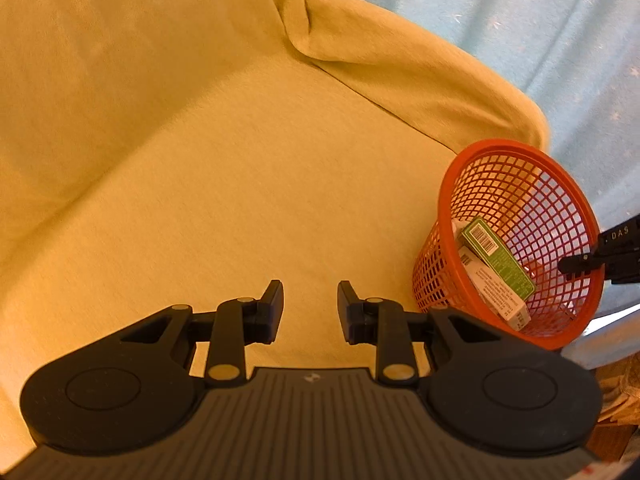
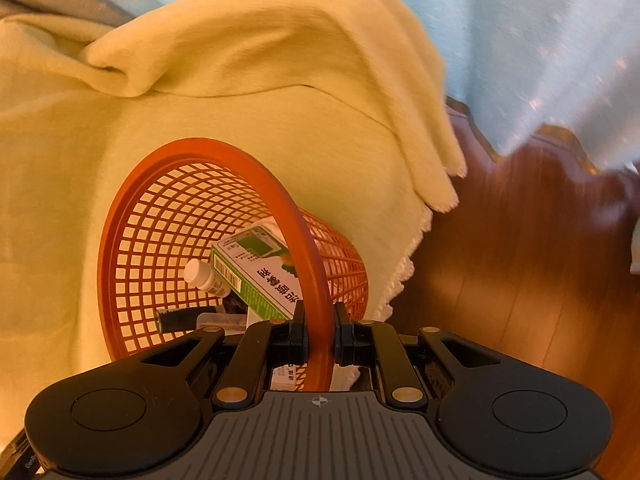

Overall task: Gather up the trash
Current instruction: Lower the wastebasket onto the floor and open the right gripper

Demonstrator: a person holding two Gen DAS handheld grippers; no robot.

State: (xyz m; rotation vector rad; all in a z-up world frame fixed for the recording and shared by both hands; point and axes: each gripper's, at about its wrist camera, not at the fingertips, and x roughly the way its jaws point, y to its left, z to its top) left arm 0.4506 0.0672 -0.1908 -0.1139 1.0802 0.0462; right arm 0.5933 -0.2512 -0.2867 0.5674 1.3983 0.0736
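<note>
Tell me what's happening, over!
Right gripper clamped on orange basket rim. Left gripper open, empty. Green box, white bottle inside. Nothing blocking.

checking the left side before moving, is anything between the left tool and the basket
Nothing visible. The left tool is open and empty over bare yellow blanket, and the basket sits to its right with only blanket between. The right tool is shut on the basket's rim.
</note>
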